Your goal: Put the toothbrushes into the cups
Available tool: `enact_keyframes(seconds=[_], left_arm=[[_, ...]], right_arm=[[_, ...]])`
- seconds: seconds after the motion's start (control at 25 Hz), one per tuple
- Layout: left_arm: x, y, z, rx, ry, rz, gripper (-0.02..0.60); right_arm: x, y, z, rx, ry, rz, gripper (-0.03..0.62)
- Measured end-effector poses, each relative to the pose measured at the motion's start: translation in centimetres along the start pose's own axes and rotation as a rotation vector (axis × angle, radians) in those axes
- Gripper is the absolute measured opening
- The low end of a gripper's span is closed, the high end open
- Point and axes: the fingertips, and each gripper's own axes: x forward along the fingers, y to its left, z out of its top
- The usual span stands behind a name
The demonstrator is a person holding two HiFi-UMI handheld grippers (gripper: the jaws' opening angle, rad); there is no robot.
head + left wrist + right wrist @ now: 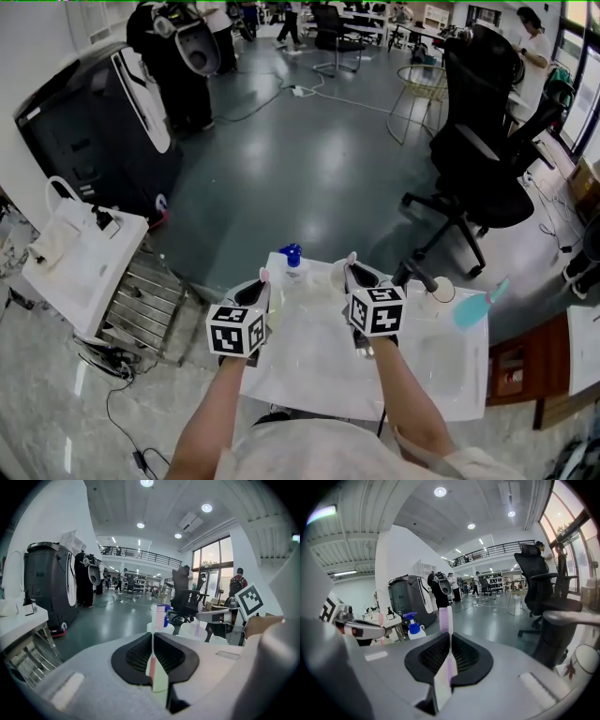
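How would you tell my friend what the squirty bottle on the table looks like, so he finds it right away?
Start at the white table right in front of the person. Near its far left corner stands a small bottle. It is the only thing there with a bright blue pump top; the pink toothbrush and the purple toothbrush near it are thin sticks.

Head view steeply down over white table [319,380], gripper views close along their jaws, sharing blue bottle [292,255]
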Motion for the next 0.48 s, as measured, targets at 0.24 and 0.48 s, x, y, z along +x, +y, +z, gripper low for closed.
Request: enact_keyframes(seconds=[0.24,0.48], left_arm=[[0.06,0.03,-0.09,0.000,0.009,0.002,0.018],[0.05,-0.37,0.09,-0.001,0.005,-0.014,0.021]], right_arm=[[0.05,0.02,-0.12,0.007,0.006,0.001,0.020],[-0.29,-0.03,0.06,0.018,0.001,0.000,0.025]])
